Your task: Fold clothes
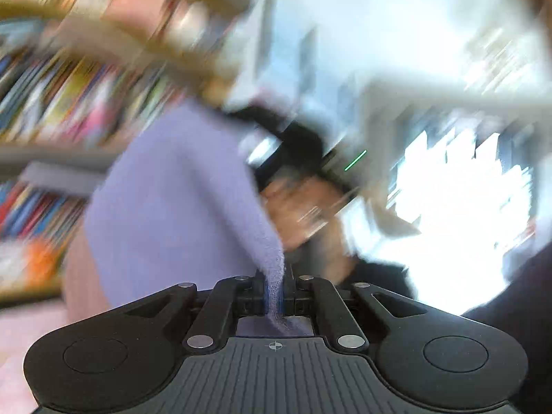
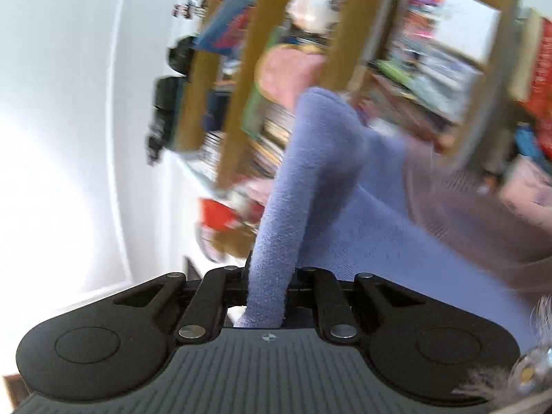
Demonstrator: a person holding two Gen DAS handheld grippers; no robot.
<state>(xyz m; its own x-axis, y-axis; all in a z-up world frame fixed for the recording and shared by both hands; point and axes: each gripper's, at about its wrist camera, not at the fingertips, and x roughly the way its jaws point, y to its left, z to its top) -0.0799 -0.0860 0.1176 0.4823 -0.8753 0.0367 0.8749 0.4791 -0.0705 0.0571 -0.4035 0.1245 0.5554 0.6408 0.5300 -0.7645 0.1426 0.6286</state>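
A lavender knitted garment (image 1: 179, 200) hangs in the air, stretched between both grippers. My left gripper (image 1: 275, 293) is shut on a thin edge of it, and the cloth rises up and to the left from the jaws. In the right wrist view the same lavender garment (image 2: 310, 179) stands up as a thick fold from my right gripper (image 2: 267, 293), which is shut on it. A pink garment (image 2: 465, 207) lies behind the lavender one on the right. Both views are blurred by motion. The other gripper and a person's hand (image 1: 303, 207) show beyond the cloth in the left wrist view.
A wooden bookshelf (image 2: 345, 34) full of coloured books fills the background of both views. A white wall (image 2: 69, 103) is on the left in the right wrist view. A bright window (image 1: 459, 207) glares at the right of the left wrist view.
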